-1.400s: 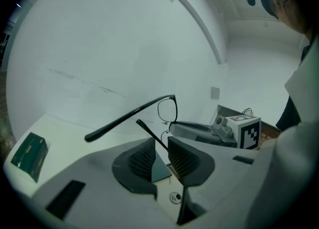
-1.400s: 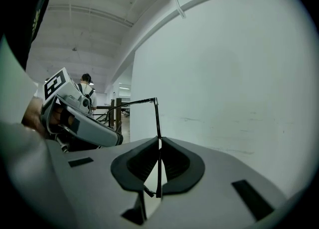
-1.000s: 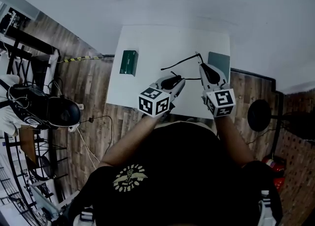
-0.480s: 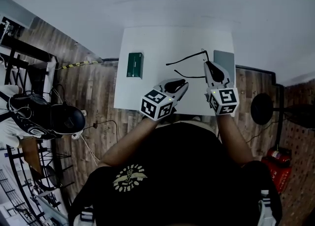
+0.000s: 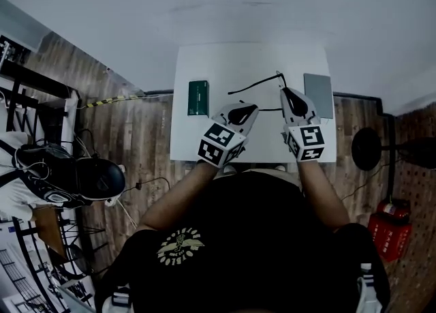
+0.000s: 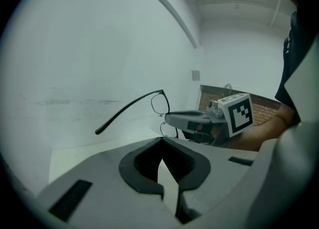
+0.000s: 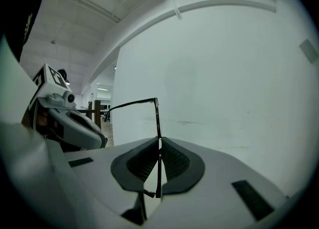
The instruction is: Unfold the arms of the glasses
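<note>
**A:** Where are the glasses (image 7: pixel 157 118)?

**B:** Over the white desk (image 5: pixel 204 134), near its right side. The right gripper (image 7: pixel 159 140) is clenched on the front frame, which stands upright between its jaws. One arm of the glasses juts out towards the left.

**A:** And the left gripper (image 6: pixel 162 145)?

**B:** Jaws together, nothing between them. It sits just beside the right one, pointing at the glasses without touching them.

**A:** Anything else on the desk?

**B:** A green box (image 5: pixel 198 97) at the left and a grey pad (image 5: pixel 318 95) at the right edge.
</note>
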`<state>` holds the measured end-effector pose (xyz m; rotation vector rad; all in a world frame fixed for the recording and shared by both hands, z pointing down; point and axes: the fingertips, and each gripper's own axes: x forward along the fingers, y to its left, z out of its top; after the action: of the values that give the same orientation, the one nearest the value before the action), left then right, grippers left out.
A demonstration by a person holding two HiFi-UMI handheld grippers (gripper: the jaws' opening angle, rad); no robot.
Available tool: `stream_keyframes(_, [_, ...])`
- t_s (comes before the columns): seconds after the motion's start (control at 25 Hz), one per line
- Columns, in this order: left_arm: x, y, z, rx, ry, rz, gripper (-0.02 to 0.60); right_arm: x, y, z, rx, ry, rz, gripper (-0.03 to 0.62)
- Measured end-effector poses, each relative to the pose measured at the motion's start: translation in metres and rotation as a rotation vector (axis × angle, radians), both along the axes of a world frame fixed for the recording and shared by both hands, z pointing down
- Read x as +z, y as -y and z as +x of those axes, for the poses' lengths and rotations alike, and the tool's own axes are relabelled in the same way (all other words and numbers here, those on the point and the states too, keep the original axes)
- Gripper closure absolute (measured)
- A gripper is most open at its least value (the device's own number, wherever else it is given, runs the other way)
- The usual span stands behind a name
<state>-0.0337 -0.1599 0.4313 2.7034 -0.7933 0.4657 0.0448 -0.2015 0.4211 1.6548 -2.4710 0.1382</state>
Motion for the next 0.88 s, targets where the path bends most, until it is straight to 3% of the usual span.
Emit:
stream_keyframes(0.36, [0.025,0.013,-0.025,0.044,0.014,-0.051,0.575,-0.001,0.004,-0.012,0.075,0.030,0.007,0.574])
stream_keyframes(0.52, [0.012,0.010,-0.023,0.084,0.015,0.001,0.575,0.004,0.004,-0.017,0.096,-0.015,0.010,0.576])
stream_keyframes(0.68, [0.013,0.022,-0.029,0.068,0.064,0.039,0.575,0.003,0.000,-0.031,0.091,-0.085,0.032,0.576])
stream_keyframes(0.88, [0.022,0.018,-0.033,0.075,0.075,-0.017,0.574,-0.006,-0.008,-0.035,0.097,-0.044,0.030,0.574])
